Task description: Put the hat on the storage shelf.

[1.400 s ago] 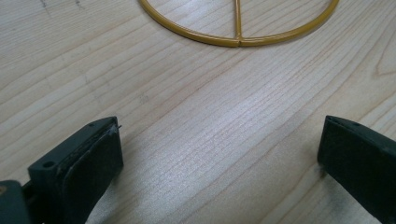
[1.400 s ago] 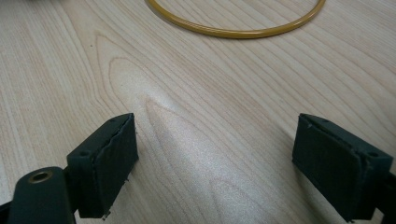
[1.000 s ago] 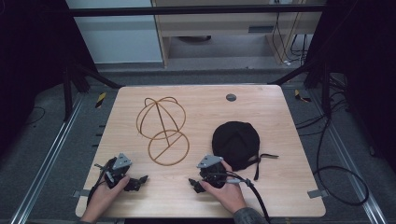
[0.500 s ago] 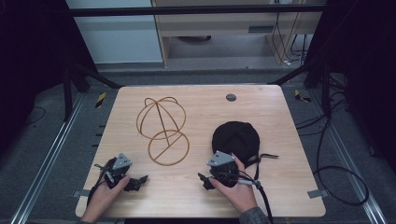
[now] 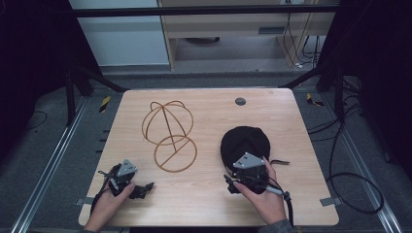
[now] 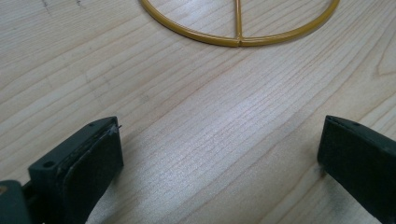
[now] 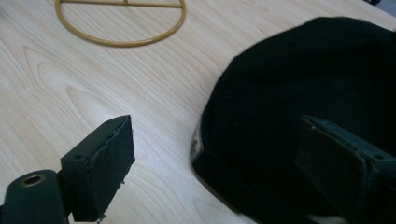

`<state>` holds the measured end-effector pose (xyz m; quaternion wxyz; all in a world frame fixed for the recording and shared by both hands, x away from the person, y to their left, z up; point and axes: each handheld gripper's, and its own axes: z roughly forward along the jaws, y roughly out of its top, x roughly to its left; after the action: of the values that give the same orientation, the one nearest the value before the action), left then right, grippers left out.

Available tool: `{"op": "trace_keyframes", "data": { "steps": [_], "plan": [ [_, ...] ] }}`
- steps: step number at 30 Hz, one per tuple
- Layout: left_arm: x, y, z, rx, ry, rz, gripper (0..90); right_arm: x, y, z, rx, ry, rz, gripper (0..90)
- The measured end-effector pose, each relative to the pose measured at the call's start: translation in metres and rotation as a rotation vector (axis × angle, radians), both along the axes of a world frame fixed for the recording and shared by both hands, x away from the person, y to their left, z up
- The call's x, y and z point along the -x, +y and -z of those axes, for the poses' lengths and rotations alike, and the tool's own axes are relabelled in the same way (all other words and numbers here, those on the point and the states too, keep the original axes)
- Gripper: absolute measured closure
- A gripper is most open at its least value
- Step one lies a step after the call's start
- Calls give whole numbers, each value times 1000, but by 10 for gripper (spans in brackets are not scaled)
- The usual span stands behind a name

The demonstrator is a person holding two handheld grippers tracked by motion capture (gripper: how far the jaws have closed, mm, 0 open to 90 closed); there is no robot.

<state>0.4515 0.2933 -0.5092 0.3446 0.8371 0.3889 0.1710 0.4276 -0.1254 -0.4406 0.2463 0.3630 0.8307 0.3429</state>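
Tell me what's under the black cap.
The black cap lies directly on the wooden table, its near edge between the open right gripper jaws. Anything beneath its crown is covered.

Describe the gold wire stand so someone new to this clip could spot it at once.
Start at the wooden table and look at its left-centre part. The wire stand sits there: a flat ring base with a dome of thin gold hoops behind it. Unlike the solid black cap at its right, it is see-through.
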Motion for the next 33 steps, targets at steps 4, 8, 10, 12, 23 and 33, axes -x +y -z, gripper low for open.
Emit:
{"op": "trace_keyframes", "data": {
  "steps": [4,8,10,12,23,33],
  "plan": [
    [0,0,0,0,0,-1,0,2,-13,-11,7,33,16,112],
    [0,0,0,0,0,-3,0,-1,-27,-24,63,65,30,110],
    [0,0,0,0,0,-3,0,-3,-31,-28,69,73,33,111],
    [0,0,0,0,0,-3,0,-7,-36,-34,94,85,31,112],
    [1,0,0,-1,0,-6,0,-59,-49,-74,245,219,-36,144],
    [1,0,0,2,-2,-5,0,-104,-43,-91,302,289,-97,216]
  ]
}}
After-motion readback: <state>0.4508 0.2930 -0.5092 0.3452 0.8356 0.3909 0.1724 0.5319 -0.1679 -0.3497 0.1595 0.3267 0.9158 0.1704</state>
